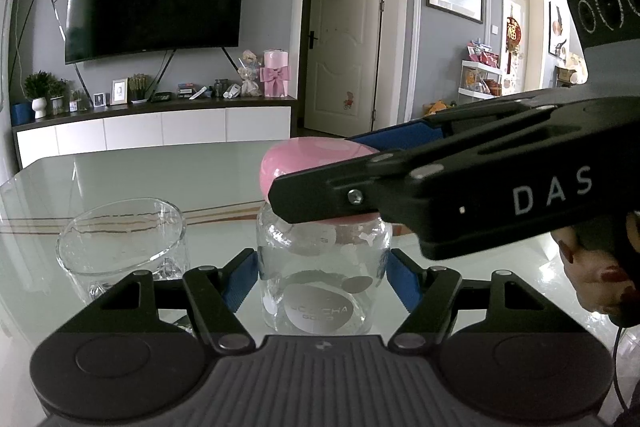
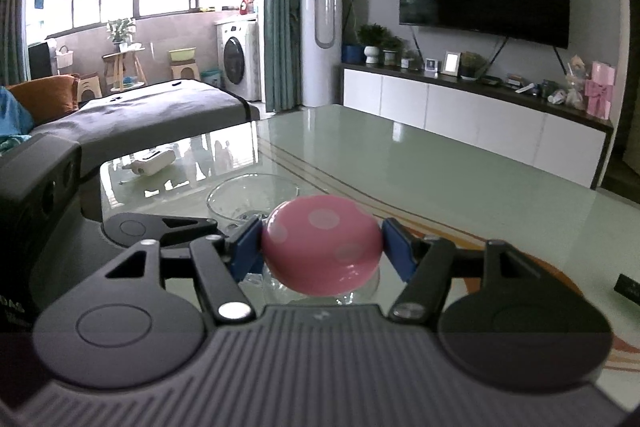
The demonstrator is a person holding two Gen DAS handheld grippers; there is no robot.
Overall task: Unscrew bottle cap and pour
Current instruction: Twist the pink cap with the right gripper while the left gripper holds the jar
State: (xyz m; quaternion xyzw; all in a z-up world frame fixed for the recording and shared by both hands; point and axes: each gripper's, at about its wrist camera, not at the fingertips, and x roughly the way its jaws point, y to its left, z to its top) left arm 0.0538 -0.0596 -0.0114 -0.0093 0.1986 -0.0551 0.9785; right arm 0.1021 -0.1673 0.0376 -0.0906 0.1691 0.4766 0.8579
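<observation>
Left wrist view: our left claw (image 1: 320, 273) clamps the bottle (image 1: 324, 267); right claw (image 2: 322, 247) grips the pink cap (image 2: 322, 245); unscrewing underway; next, we lift it, then pour toward the glass (image 1: 120, 247) at nine o'clock.

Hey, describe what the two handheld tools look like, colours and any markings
Both tools, the left tool and the right tool, are matte black with linked arms, silver rivets, blue ribbed finger pads and a ridged grey base. The right one carries white "DAS" lettering.
</observation>
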